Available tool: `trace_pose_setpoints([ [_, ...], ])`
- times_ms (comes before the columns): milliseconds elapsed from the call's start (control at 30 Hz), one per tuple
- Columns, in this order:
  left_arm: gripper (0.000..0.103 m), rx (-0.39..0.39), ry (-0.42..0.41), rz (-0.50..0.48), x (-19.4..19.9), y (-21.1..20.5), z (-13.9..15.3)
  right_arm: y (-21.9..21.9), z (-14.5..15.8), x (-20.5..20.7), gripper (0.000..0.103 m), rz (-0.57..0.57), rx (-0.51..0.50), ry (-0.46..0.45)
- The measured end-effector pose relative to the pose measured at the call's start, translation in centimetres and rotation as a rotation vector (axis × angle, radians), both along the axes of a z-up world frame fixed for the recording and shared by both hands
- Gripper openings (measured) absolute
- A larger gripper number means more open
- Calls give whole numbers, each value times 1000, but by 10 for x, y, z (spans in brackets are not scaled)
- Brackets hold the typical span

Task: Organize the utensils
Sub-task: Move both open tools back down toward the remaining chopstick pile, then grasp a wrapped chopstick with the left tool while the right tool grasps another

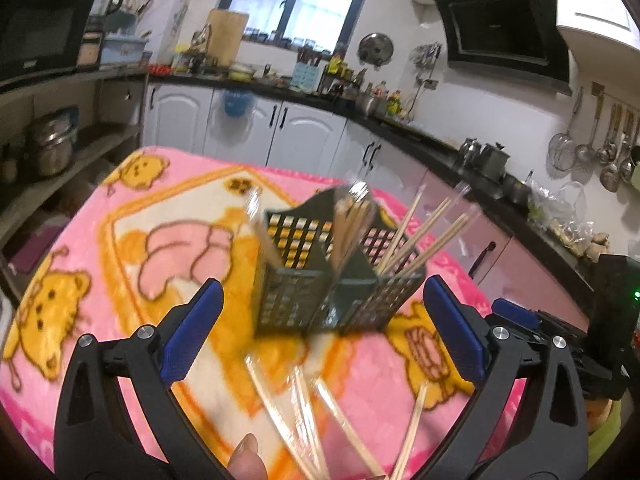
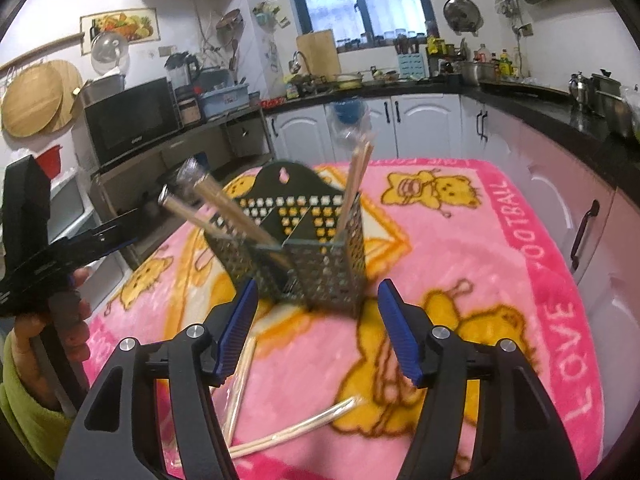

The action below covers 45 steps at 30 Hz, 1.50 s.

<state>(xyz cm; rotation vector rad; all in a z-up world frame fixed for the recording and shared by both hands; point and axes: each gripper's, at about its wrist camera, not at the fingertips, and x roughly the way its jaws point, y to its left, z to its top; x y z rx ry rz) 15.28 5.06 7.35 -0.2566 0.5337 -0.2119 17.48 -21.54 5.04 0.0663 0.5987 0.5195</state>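
Note:
A dark green perforated utensil basket (image 1: pixel 296 280) stands on the pink cartoon blanket (image 1: pixel 100 280), with several plastic-wrapped wooden chopsticks (image 1: pixel 416 240) leaning in its compartments. More wrapped chopsticks (image 1: pixel 304 412) lie loose on the blanket just in front of it. My left gripper (image 1: pixel 323 282) is open wide just short of the basket and above the loose chopsticks, with nothing between its pads. In the right wrist view the basket (image 2: pixel 332 276) sits straight ahead. My right gripper (image 2: pixel 318 285) is open close before it, and loose chopsticks (image 2: pixel 288 432) lie below its fingers.
White and pink kitchen cabinets (image 2: pixel 420 120) under a dark counter crowded with pots and bottles ring the table. A microwave (image 2: pixel 132 120) stands on a shelf at the left. A hand in a green sleeve (image 2: pixel 24 400) holds the left gripper at the left edge.

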Motion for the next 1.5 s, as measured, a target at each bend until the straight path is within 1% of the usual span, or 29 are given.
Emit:
trace_pose_setpoints([
  [267,92,18,87,53,4,18,-35,25,-22,-5,60,49,-26,60],
  [433,92,16,145,66,10,28,-55,51,-37,-8,59,98,-65,99],
  [500,92,12,172,63,12,32,-63,60,-42,-8,56,118,-79,112],
  [567,92,1,203,54,15,35,-73,69,-48,-7,50,138,-96,127],
  [633,91,-7,227,51,17,37,-81,77,-54,-5,46,151,-111,145],
  [667,85,-21,248,39,19,38,-86,82,-57,-3,44,160,-117,161],
  [700,77,-32,266,31,21,40,-91,86,-61,-1,42,169,-125,178],
  [733,73,-39,283,24,22,41,-95,91,-65,3,38,175,-135,197],
  [767,65,-50,303,10,24,42,-100,93,-67,5,34,179,-140,208],
  [800,59,-62,316,3,25,42,-103,97,-71,8,33,185,-144,222],
  [833,57,-78,333,-7,26,42,-106,99,-74,10,31,188,-147,237],
  [900,47,-98,363,-29,29,42,-113,103,-80,17,28,191,-150,272],
  [967,41,-100,384,-43,32,40,-117,107,-84,23,27,189,-148,296],
  [1167,41,-136,433,-80,47,37,-125,118,-93,38,26,196,-163,339],
  [1333,39,-130,461,-88,60,37,-126,124,-98,53,26,195,-187,372],
  [1433,32,-123,477,-97,71,38,-129,127,-99,57,26,199,-198,376],
  [1500,23,-103,489,-94,76,38,-129,128,-99,60,25,201,-206,373],
])
